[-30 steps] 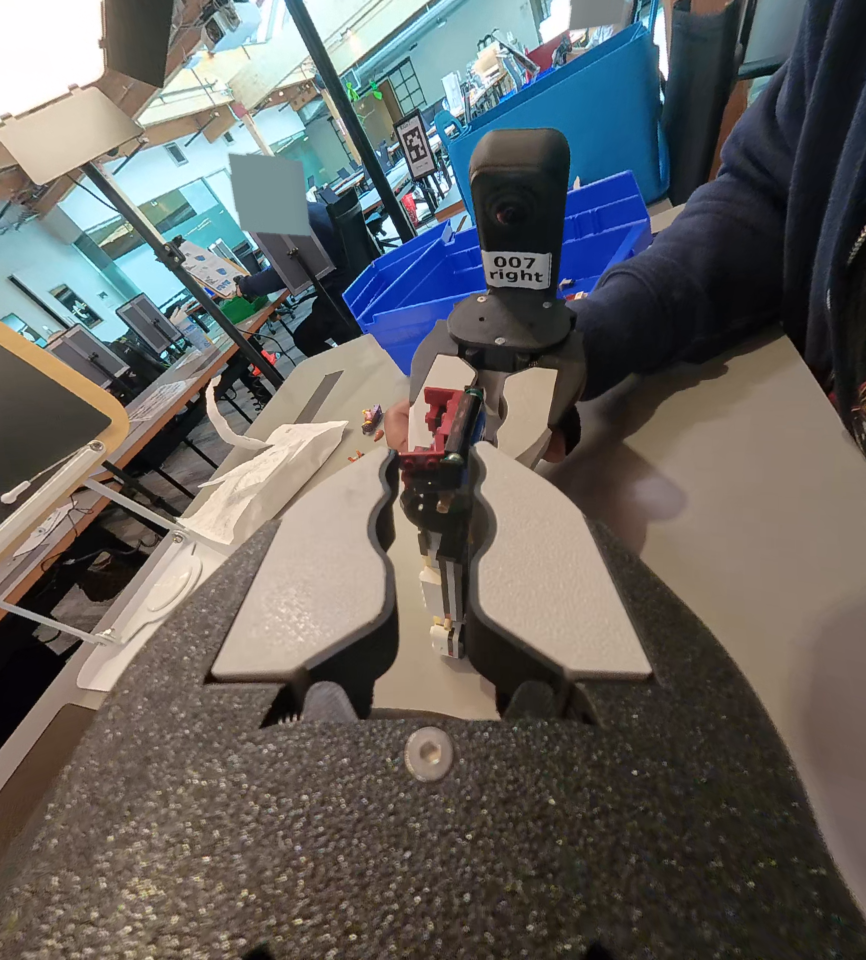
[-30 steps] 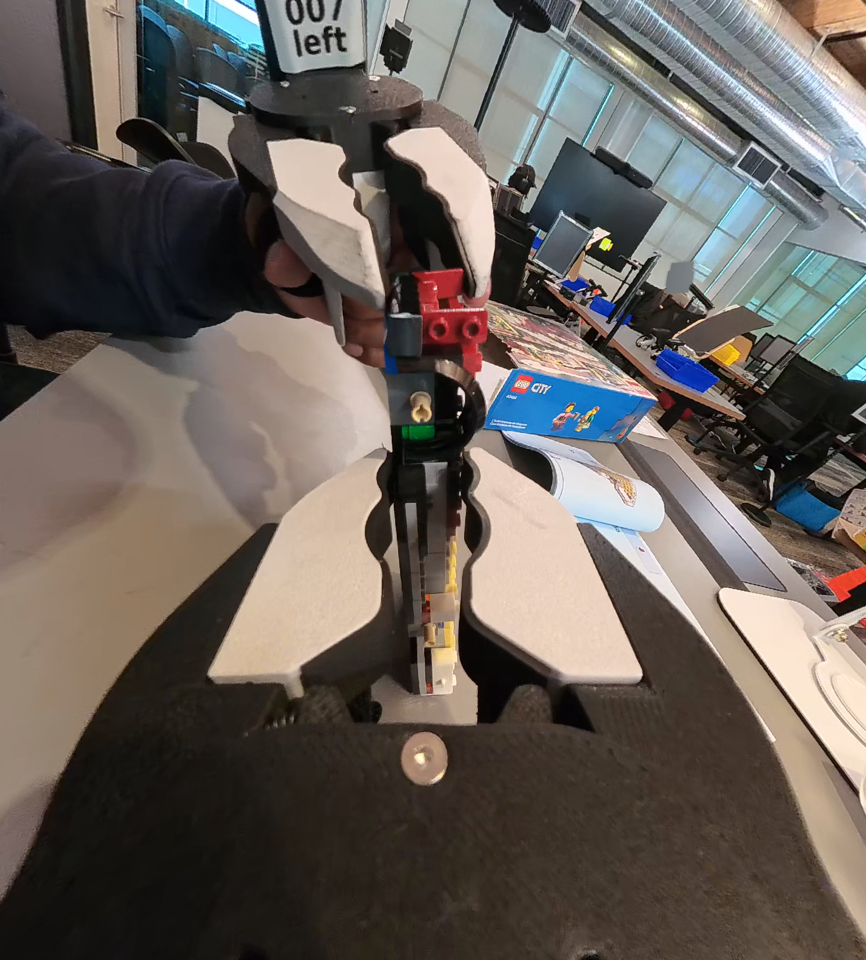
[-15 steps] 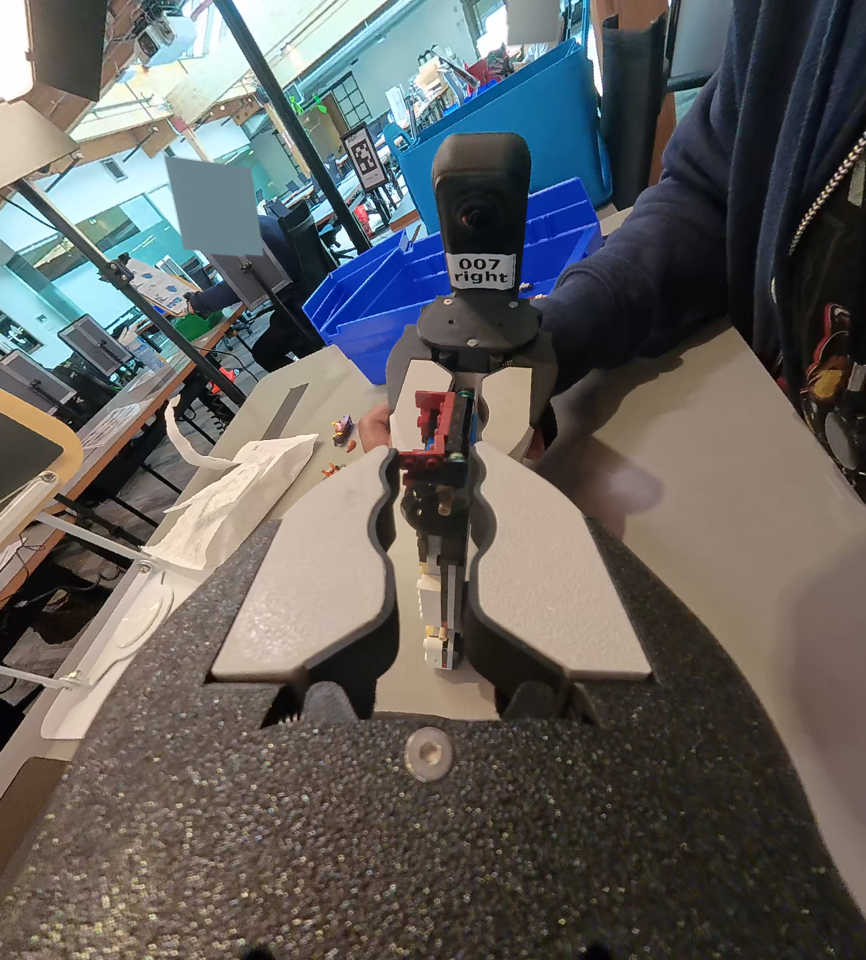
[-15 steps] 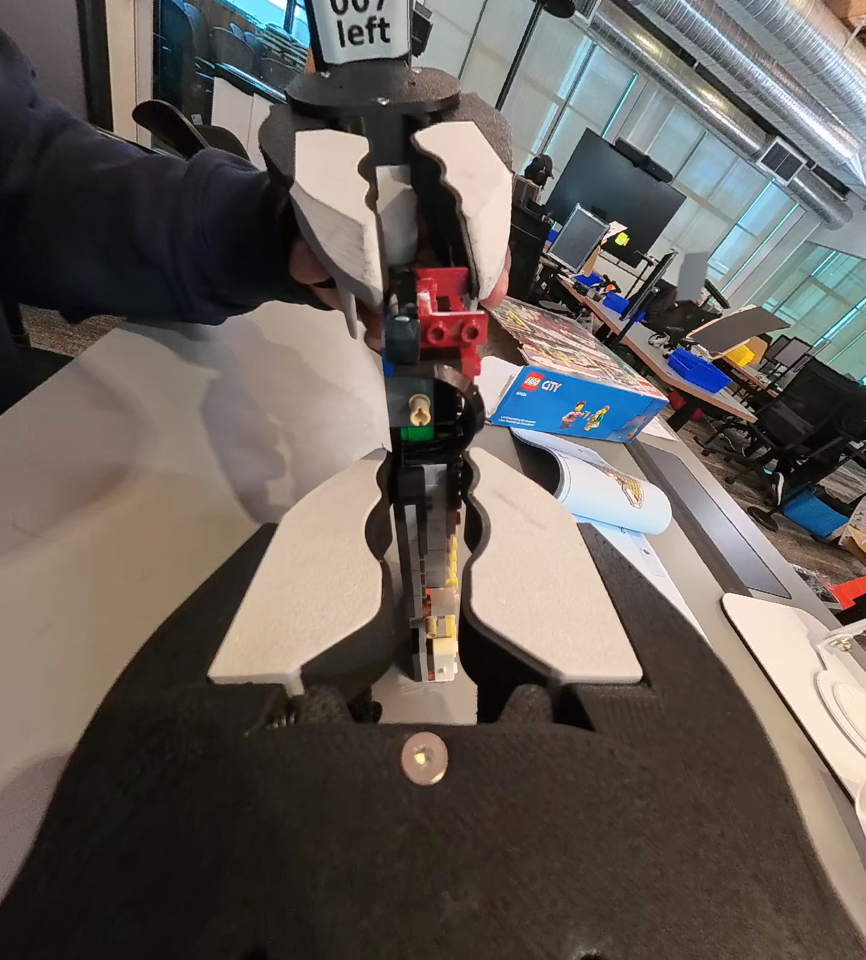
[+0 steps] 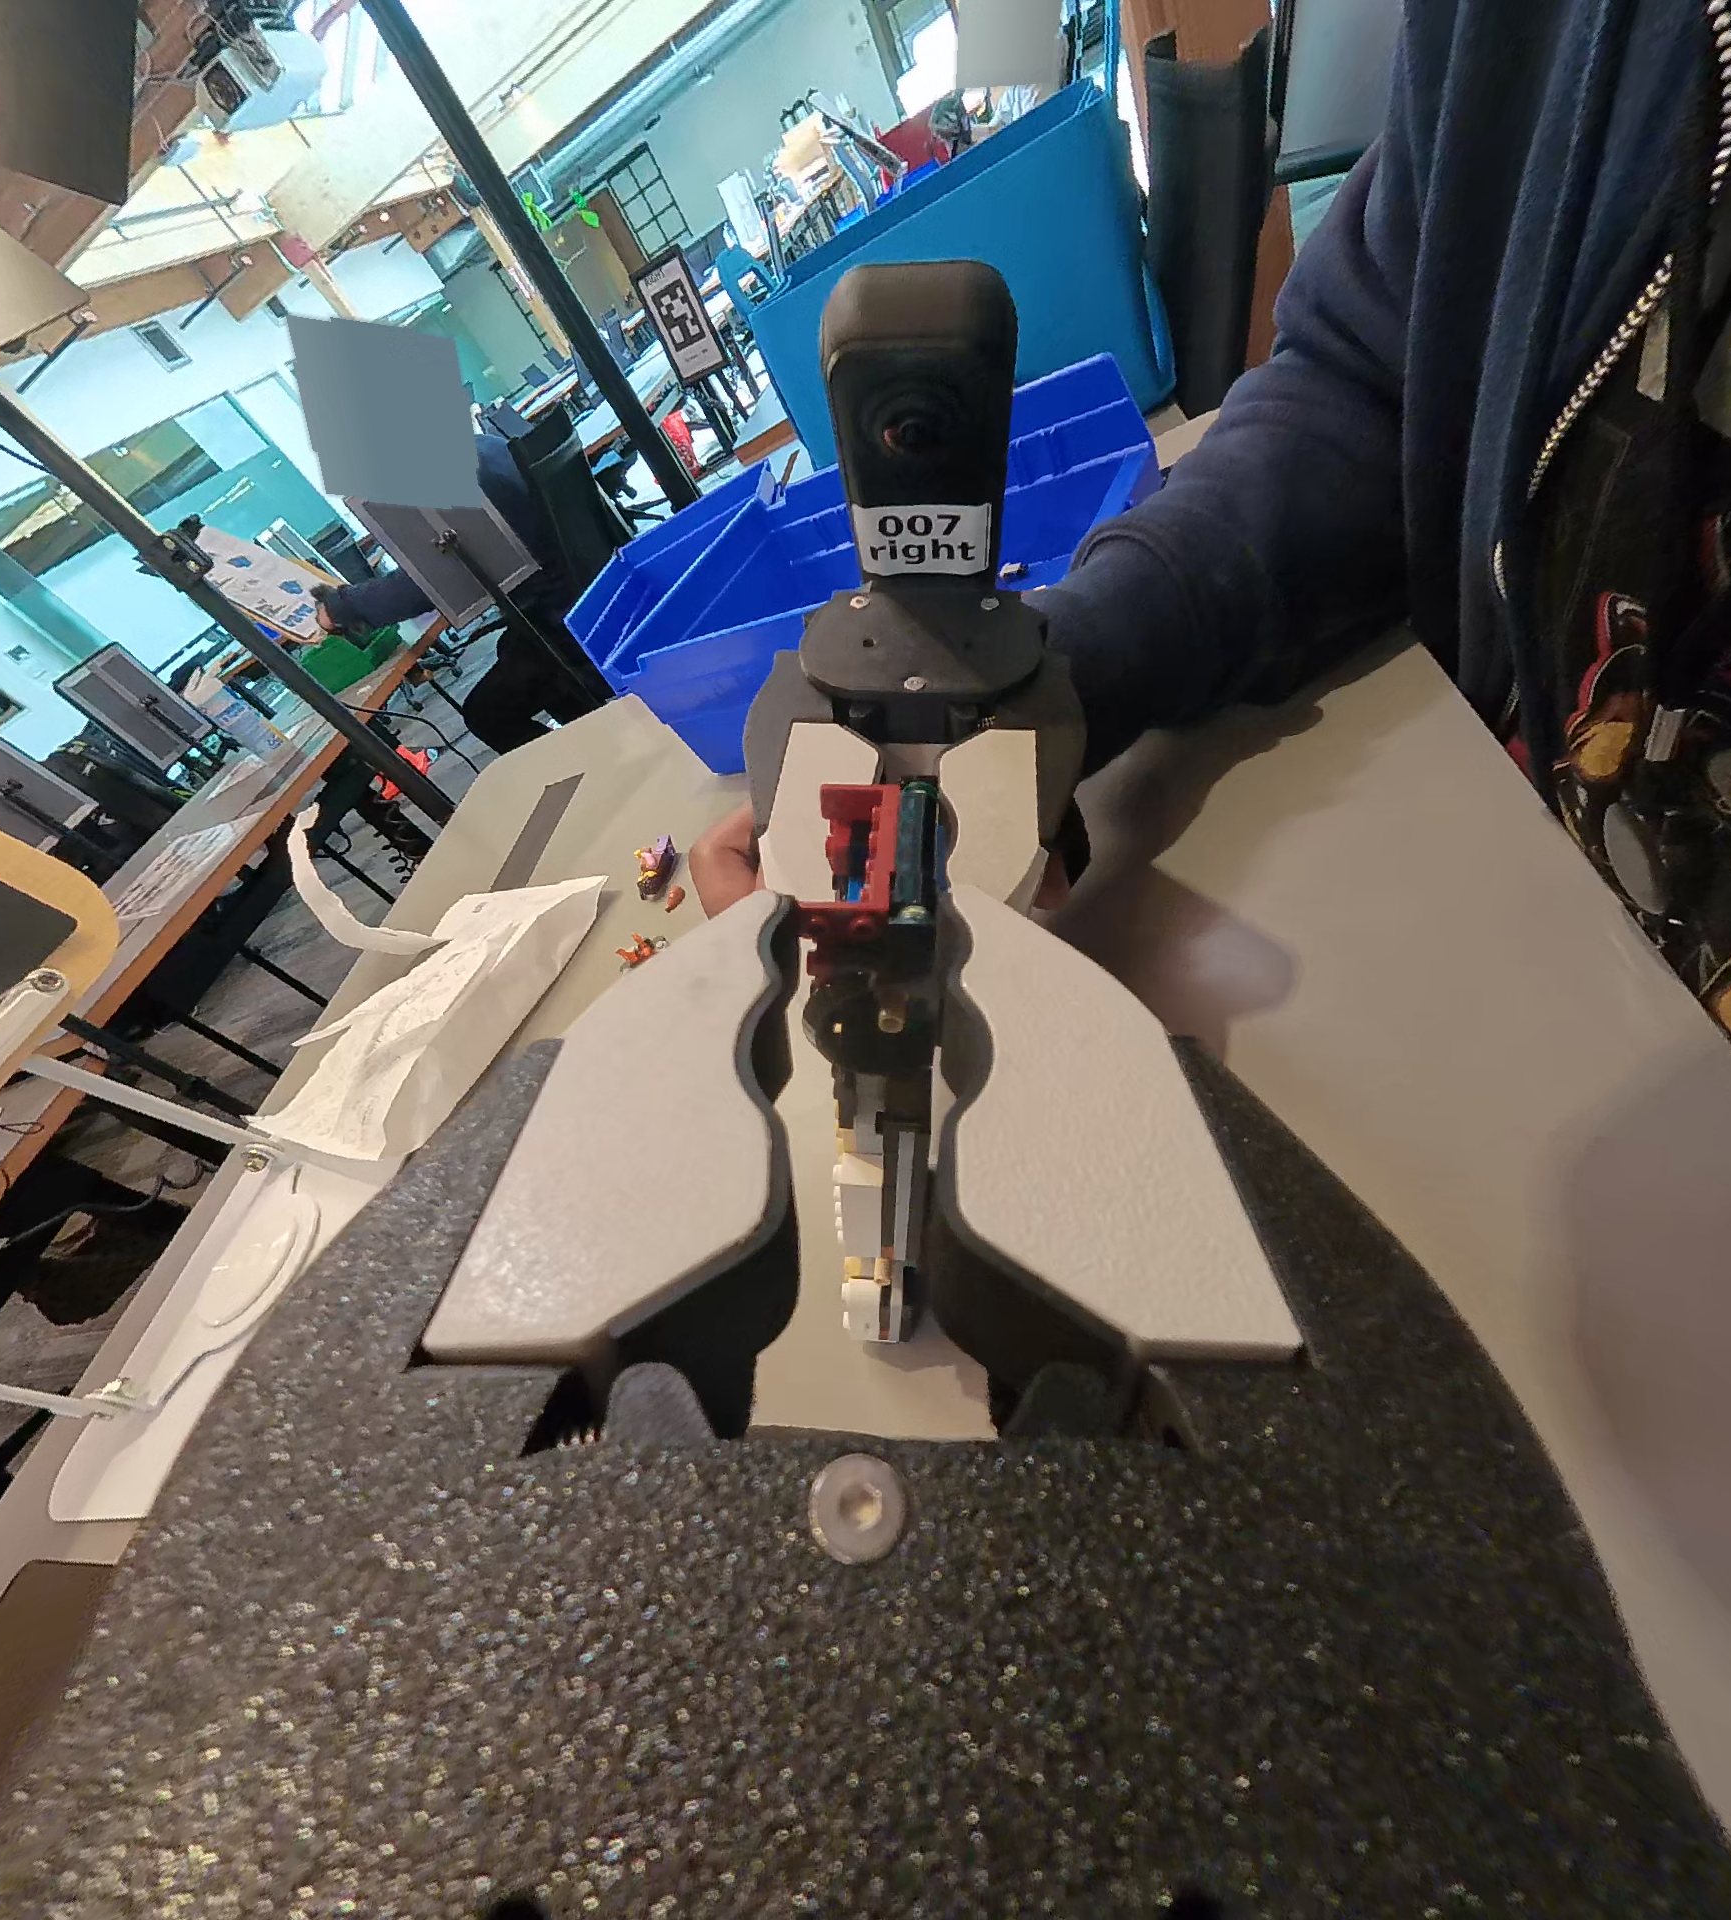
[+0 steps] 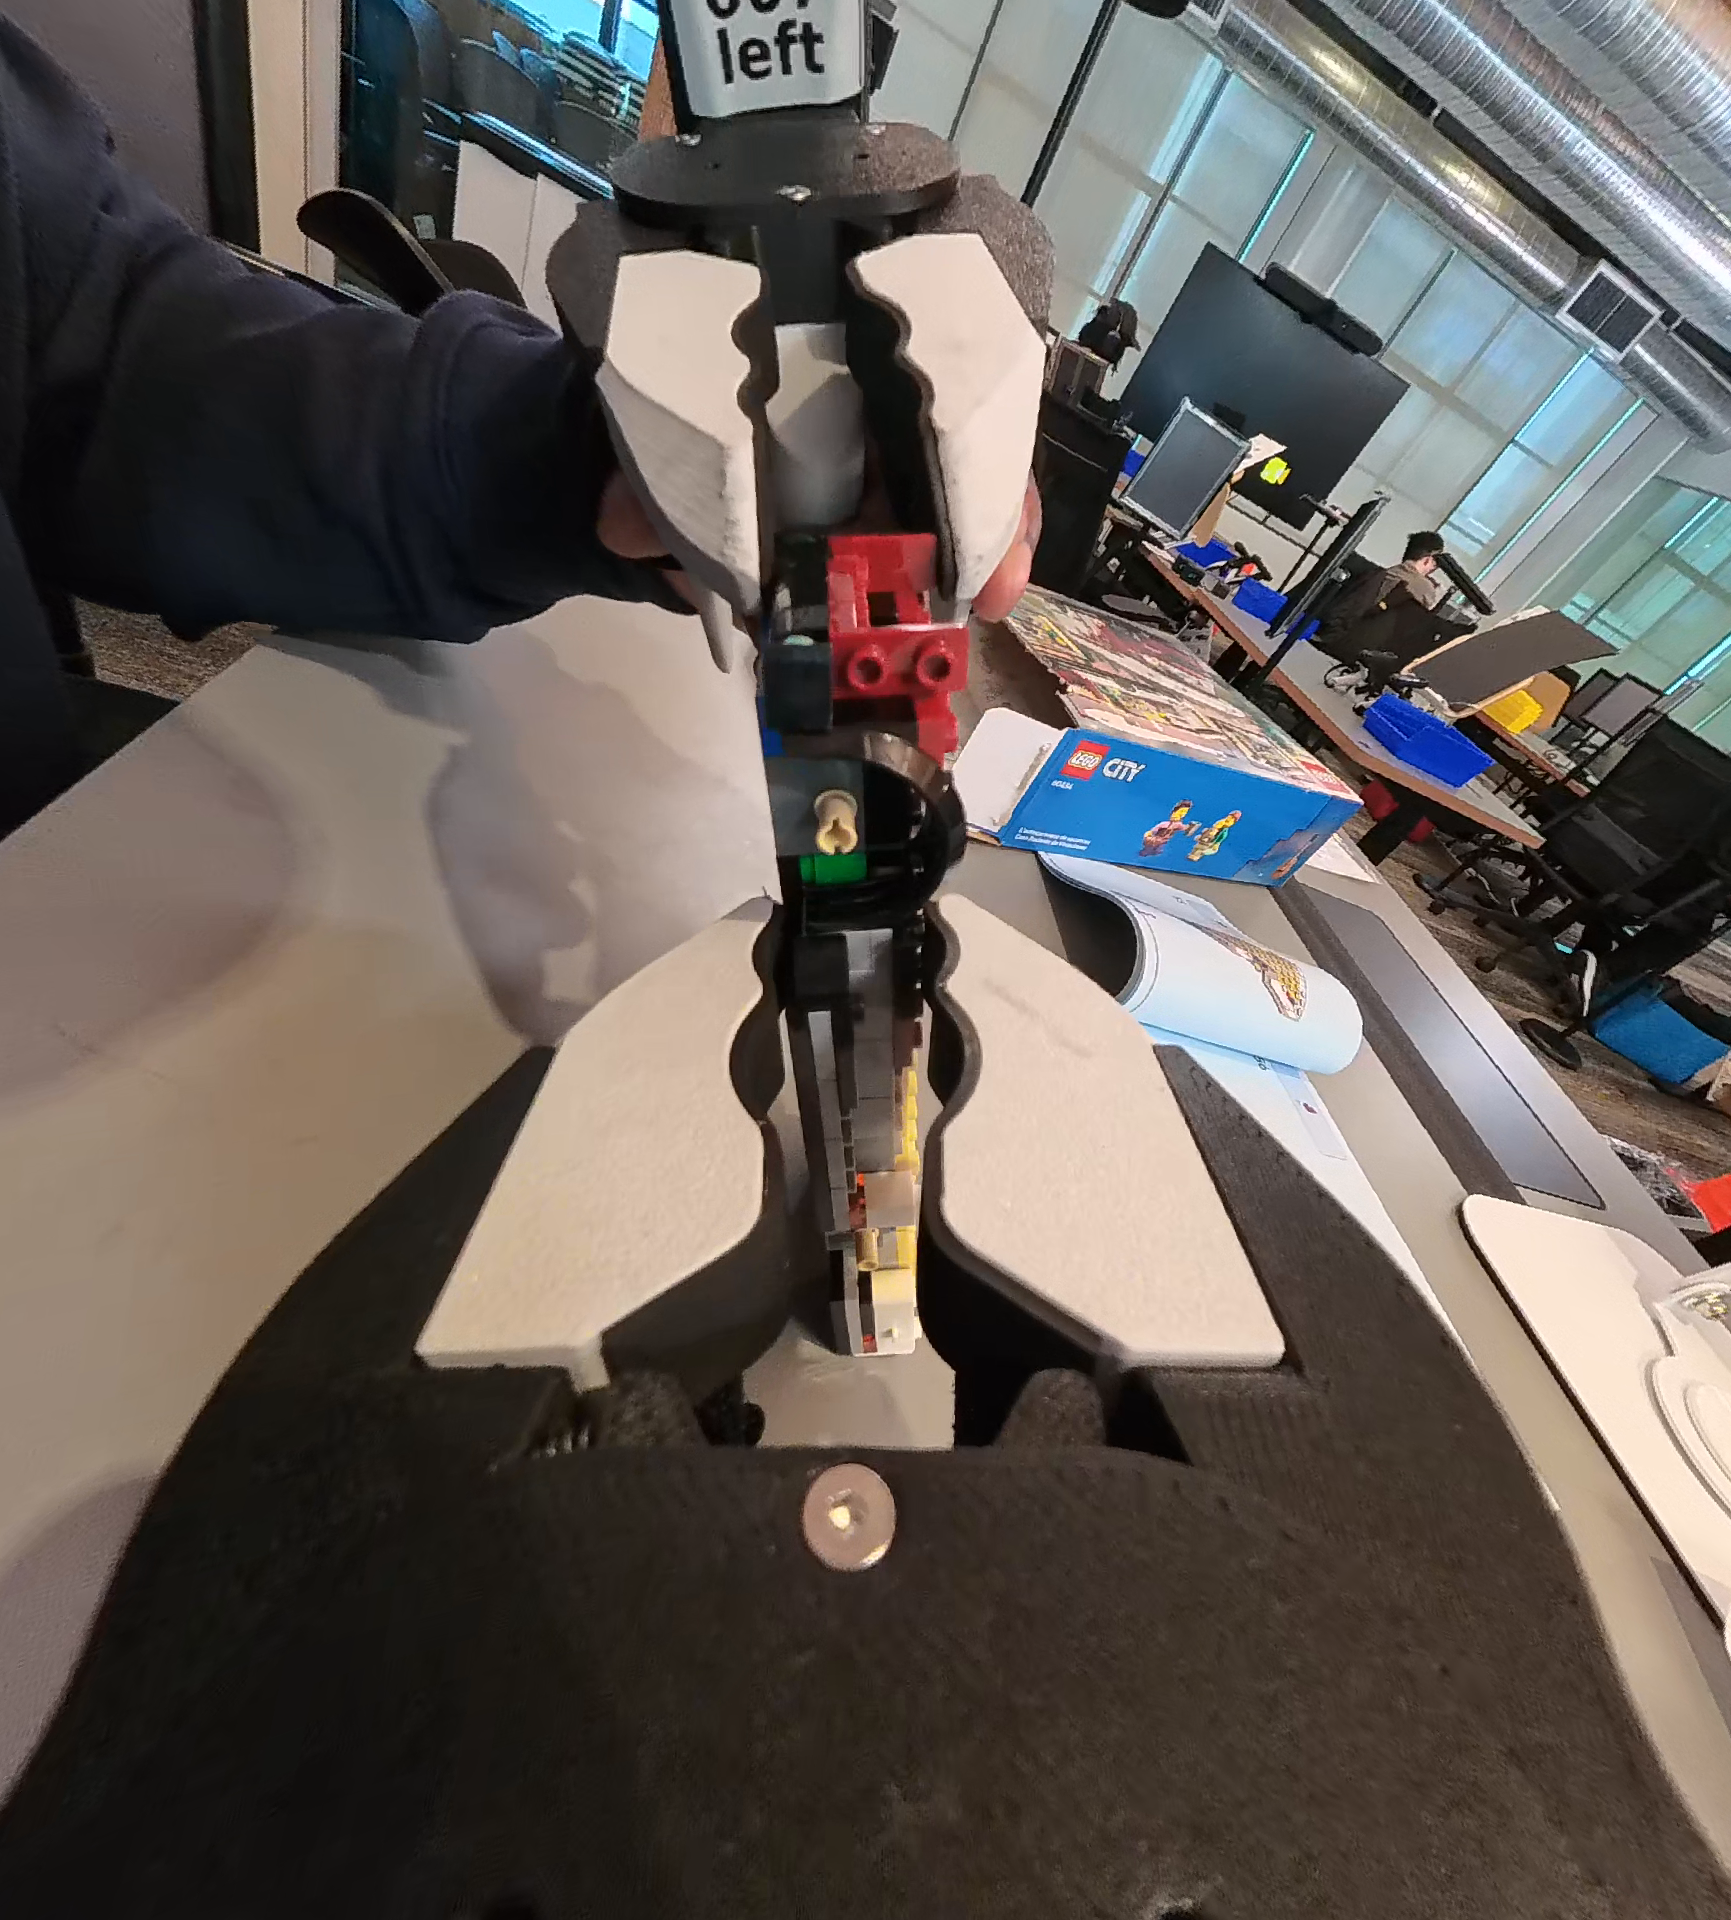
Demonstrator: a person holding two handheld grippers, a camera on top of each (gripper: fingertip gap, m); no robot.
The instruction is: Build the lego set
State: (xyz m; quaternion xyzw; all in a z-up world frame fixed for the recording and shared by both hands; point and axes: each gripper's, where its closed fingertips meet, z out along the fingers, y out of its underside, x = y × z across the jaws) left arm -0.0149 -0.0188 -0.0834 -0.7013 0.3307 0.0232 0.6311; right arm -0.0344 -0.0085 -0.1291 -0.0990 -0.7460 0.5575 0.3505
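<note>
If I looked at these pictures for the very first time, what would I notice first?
You would first notice the long toy-brick model, black and grey with a red block at one end, held in the air over the grey table. The right hand-held gripper and the left hand-held gripper face each other, each clamped on the model. Next, the blue toy-set box lying beside an open instruction booklet on the table.

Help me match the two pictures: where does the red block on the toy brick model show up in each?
Left wrist view: red block at upper centre, beyond the near fingertips.
Right wrist view: red block at upper centre, at the far fingertips.
Shared landmark: grey table.
</note>
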